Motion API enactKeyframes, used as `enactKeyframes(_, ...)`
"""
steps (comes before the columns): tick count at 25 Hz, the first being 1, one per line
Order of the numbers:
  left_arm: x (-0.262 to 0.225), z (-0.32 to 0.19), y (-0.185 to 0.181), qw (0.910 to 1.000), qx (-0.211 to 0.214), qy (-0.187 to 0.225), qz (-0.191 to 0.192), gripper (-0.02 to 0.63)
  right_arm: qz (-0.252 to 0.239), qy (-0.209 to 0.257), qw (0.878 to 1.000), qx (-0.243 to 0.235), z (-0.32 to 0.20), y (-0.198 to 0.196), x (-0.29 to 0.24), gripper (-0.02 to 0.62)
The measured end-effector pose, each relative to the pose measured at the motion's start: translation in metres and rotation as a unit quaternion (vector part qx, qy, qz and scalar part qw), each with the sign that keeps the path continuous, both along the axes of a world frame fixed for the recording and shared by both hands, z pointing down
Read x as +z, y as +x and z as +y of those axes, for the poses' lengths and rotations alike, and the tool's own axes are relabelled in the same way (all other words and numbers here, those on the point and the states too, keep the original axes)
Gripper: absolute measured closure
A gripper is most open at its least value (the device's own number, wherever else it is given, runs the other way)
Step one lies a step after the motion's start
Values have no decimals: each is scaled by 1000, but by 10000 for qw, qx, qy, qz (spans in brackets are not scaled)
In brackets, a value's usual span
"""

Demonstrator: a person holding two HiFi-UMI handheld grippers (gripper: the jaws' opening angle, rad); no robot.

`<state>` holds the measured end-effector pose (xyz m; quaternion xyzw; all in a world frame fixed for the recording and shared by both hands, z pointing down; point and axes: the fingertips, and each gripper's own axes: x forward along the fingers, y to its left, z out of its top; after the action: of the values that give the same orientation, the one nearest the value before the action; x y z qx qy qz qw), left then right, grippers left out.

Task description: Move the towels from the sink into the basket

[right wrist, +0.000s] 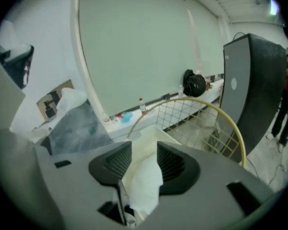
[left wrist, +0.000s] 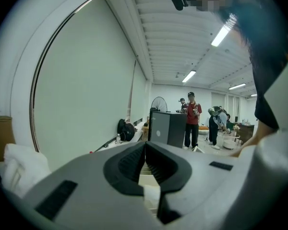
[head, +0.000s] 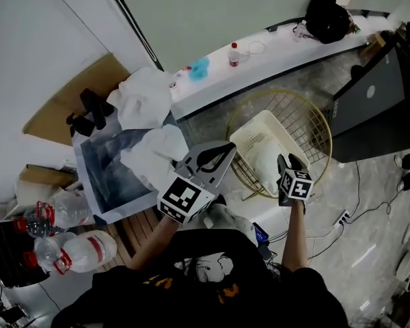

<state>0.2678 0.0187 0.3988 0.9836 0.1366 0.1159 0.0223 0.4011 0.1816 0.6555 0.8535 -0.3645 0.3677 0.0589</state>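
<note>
Grey marbled floor (head: 212,118); wire basket (head: 307,118) near white ledge (head: 287,55), pale wall (head: 225,5).

Head view: above you, facing steeply down.
Gripper views: close along your jaws — right one shares the basket (right wrist: 187,113).

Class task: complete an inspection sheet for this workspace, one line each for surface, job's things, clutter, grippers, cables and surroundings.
Surface: grey marbled floor; grey-blue sink at left.
Job's things: white towels heaped on the sink; cream basket set in a gold wire basket.
Clutter: water bottles, cardboard, black bag on the ledge.
Grippers: left gripper jaws together, empty; right gripper jaws apart, white towel between them over the cream basket.
Cables: cable and power strip on the floor.
Surroundings: black computer case; people standing far off.
</note>
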Motion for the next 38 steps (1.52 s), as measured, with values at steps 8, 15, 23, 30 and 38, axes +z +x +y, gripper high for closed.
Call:
enactKeyframes(8, -10, -44, -41, 9976, -687, 18, 102, 598, 867, 913, 9825, -1371, -107, -49, -128, 456)
enactKeyframes(15, -12, -109, -110, 9867, -1623, 22, 138, 598, 1077, 1479, 9453, -2700, -217, -132, -182, 441)
enactKeyframes(23, -11, -187, -207, 9598, -2804, -25, 132, 598, 722, 1429, 8866, -4338, -322, -258, -176, 341)
enactKeyframes(30, 0, -231, -278, 9330, -3593, -136, 127, 598, 259, 522, 8405, -5386, -381, -345, -107, 270)
enactKeyframes(38, 8, -250, -322, 9177, -3961, -276, 125, 598, 474, -1509, 8248, -5429, -415, -343, 3, 218)
